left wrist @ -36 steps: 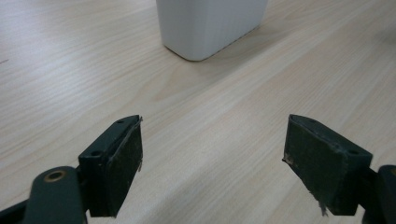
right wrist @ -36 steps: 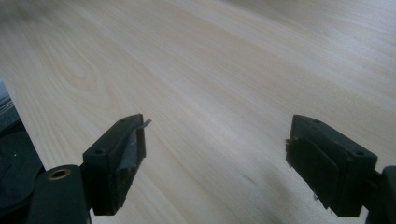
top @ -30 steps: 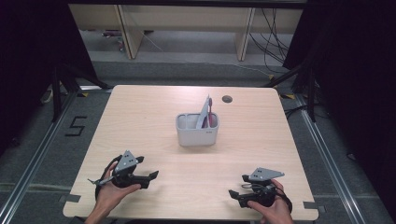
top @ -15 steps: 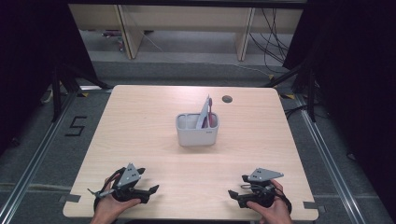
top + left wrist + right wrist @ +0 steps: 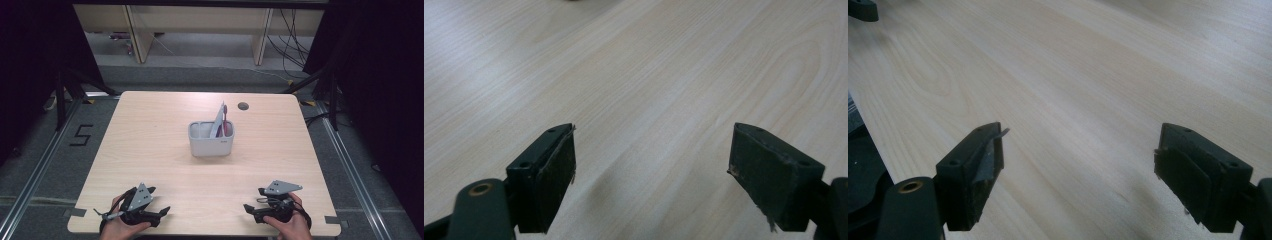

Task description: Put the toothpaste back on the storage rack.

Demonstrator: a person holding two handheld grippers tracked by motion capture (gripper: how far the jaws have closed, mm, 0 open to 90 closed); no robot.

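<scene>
Grippers, left (image 5: 162, 212) and right (image 5: 248, 209), gape wide, empty; grey caddy (image 5: 211, 145) probably light, rigid, best gripped at rim.

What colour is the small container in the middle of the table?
Light grey; the container shows best in the high view.

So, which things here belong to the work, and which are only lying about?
Belonging to the work:
- left gripper, open, empty
- right gripper, open, empty
- grey holder
- pink and grey items standing in it

Only lying about:
- round hole in the table
- shelving behind
</scene>
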